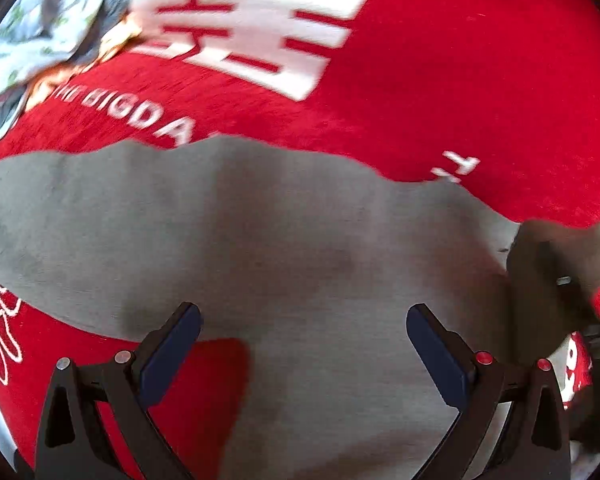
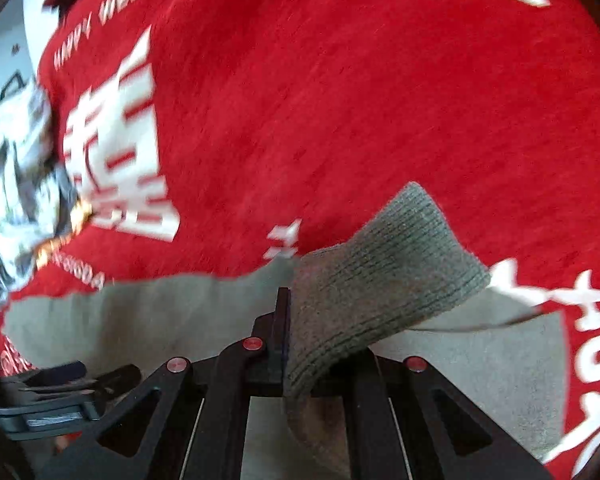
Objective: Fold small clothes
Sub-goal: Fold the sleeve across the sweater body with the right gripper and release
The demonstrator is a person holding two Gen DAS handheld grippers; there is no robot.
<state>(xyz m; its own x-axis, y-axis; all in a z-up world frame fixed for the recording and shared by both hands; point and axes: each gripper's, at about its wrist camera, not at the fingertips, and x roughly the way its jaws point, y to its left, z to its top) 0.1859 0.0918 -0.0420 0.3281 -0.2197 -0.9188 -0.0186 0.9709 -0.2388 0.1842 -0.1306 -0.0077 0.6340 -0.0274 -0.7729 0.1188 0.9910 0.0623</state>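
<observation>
Red cloth with white lettering (image 2: 340,100) covering the bench, patterned fabric heap (image 1: 48,36) at far left. Grey knit garment (image 1: 280,240) spread flat across the near side. Left hand-held gripper (image 1: 303,344) hanging over grey knit, jaws wide apart, nothing between them. Right hand-held gripper (image 2: 286,320) clamped tight on ribbed cuff (image 2: 392,264) of the garment, cuff lifted clear of the cloth.

My left gripper (image 1: 303,342) points steeply down, jaws spread wide with nothing between them. My right gripper (image 2: 286,320) is clamped tight (grey knit cloth pinched in it).
</observation>
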